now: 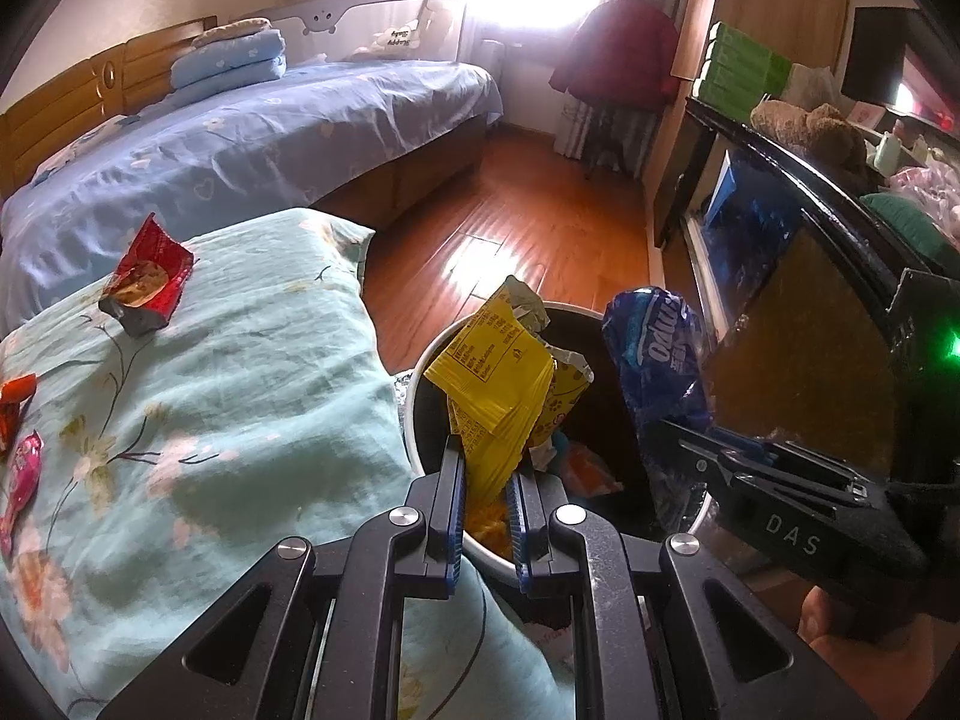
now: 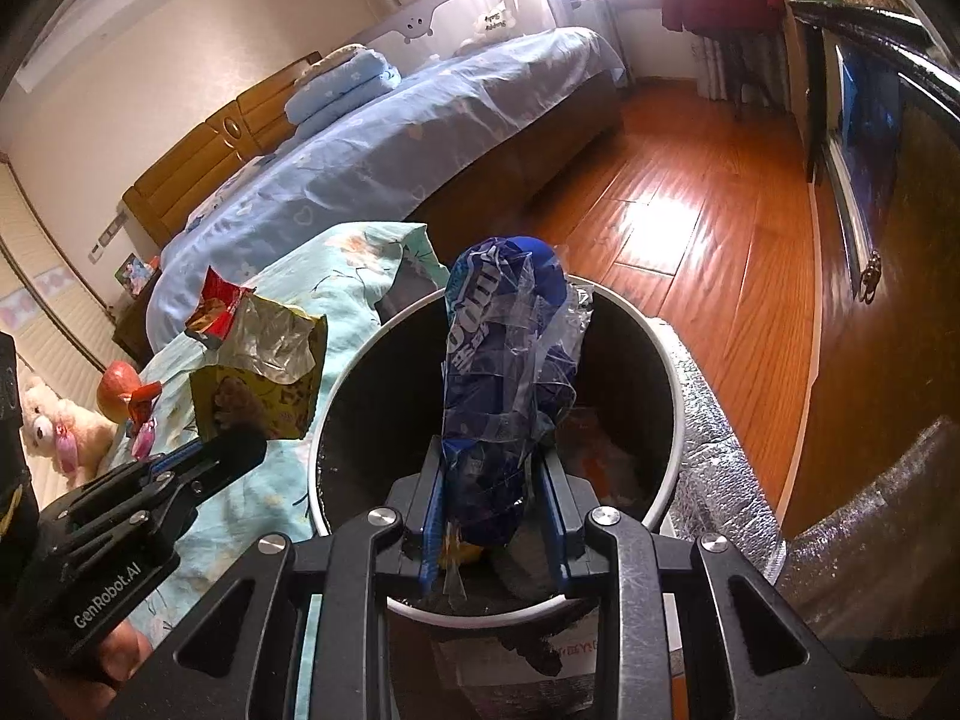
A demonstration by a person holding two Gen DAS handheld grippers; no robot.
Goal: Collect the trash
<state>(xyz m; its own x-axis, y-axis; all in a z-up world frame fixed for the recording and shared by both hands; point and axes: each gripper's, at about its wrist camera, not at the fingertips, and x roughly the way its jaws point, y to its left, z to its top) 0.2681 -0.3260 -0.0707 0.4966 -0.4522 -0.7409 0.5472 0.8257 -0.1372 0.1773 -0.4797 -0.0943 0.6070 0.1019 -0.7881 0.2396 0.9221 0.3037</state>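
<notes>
My left gripper (image 1: 485,483) is shut on a yellow snack wrapper (image 1: 492,384), held over the left rim of the round white bin (image 1: 414,408). The same wrapper (image 2: 264,384) and the left gripper (image 2: 231,450) show at the left of the right wrist view. My right gripper (image 2: 492,510) is shut on a crumpled blue cookie wrapper (image 2: 504,372), upright over the mouth of the bin (image 2: 675,396). That blue wrapper (image 1: 657,372) and the right gripper (image 1: 708,450) appear on the right in the left wrist view. Orange trash (image 1: 585,468) lies inside the bin.
A red wrapper (image 1: 147,279), an orange one (image 1: 12,408) and a pink one (image 1: 21,480) lie on the pale green floral quilt (image 1: 240,408). Beyond are a blue bed (image 1: 270,138), wooden floor (image 1: 528,222) and a dark cabinet (image 1: 780,228) on the right. Silver foil matting (image 2: 714,420) lies beside the bin.
</notes>
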